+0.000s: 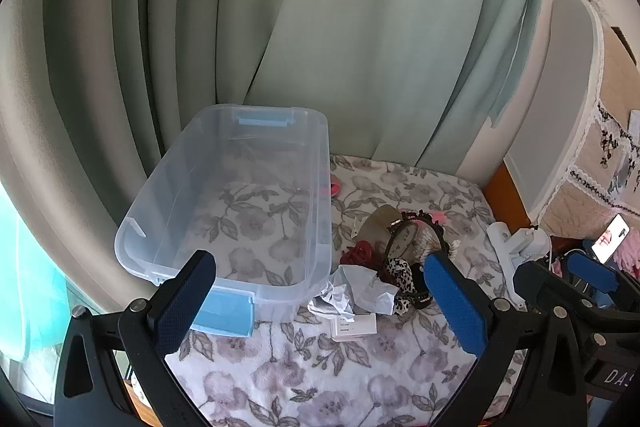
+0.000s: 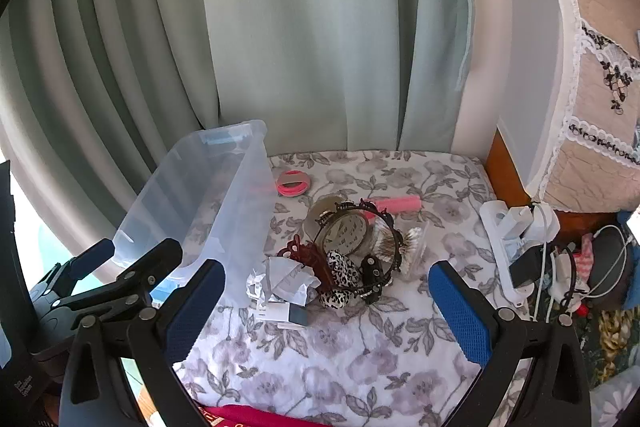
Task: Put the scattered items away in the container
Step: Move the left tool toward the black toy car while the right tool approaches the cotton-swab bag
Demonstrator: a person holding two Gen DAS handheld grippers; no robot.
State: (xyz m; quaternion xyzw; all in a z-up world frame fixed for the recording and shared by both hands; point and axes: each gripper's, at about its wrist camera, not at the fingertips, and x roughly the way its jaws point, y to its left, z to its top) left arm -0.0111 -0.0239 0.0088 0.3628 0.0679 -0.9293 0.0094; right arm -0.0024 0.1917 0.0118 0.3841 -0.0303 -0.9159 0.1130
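A clear plastic bin [image 1: 224, 267] [image 2: 240, 227] with blue latches stands empty on the flowered cloth, left of a heap of small items. The heap holds crumpled paper [image 1: 360, 289] [image 2: 284, 281], a round clock face [image 1: 402, 241] [image 2: 346, 231], a dark headband [image 2: 390, 227], a leopard-print hair tie [image 1: 400, 273] [image 2: 340, 267], a dark red hair claw [image 2: 304, 251], a pink roller [image 2: 398, 205] and pink hair rings [image 2: 293, 183]. My left gripper [image 1: 320, 303] hovers open before the bin's near corner. My right gripper [image 2: 326, 311] hovers open just in front of the heap. Neither holds anything.
Pale green curtains hang behind the table. A white plastic holder [image 1: 516, 247] [image 2: 516, 235] lies at the table's right edge, with cables and clutter beyond it. A white label card [image 1: 354, 327] lies by the paper. A padded lace-trimmed panel [image 2: 592, 107] rises at the right.
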